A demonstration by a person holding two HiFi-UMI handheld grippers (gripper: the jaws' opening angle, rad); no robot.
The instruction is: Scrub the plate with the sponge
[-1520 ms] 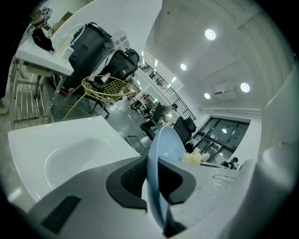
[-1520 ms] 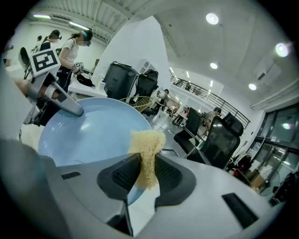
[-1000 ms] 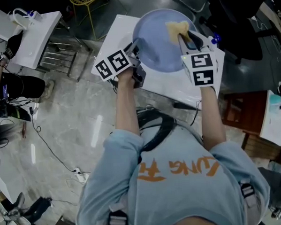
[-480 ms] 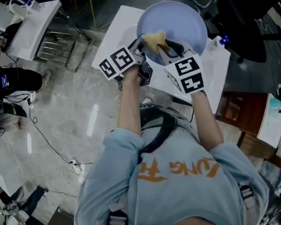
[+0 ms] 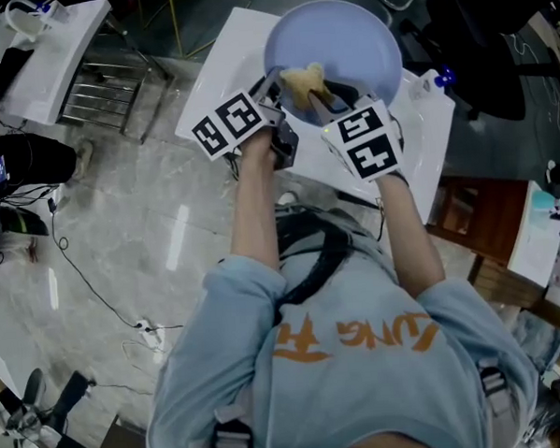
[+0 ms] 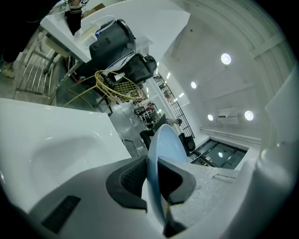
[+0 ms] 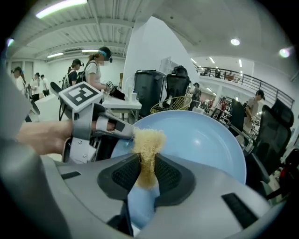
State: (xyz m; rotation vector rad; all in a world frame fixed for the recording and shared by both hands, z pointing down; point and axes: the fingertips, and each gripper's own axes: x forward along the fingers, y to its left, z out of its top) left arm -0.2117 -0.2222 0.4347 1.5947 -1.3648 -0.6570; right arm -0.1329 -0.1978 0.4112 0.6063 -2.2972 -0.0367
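L hand-held gripper [image 6: 156, 179] is clenched on the rim of the pale-blue plate [image 5: 350, 37]. In the left gripper view the rim runs edge-on btwn its dark pads. Plate is tilted, inner face twd the person, over the far part of the white table [image 5: 229, 52]; can't tell if its lower edge touches the table. R hand-held gripper [image 7: 148, 176] is clamped on the yellow sponge [image 7: 148, 140], which is squeezed thin btwn the pads w/ its frayed top sticking out past the tips. Sponge lies against the plate's inner face, near the rim on the person's L side, just beside the L hand-held gripper's tips. In the bkgd of the right gripper view, people [image 7: 93, 65] stand near another table.
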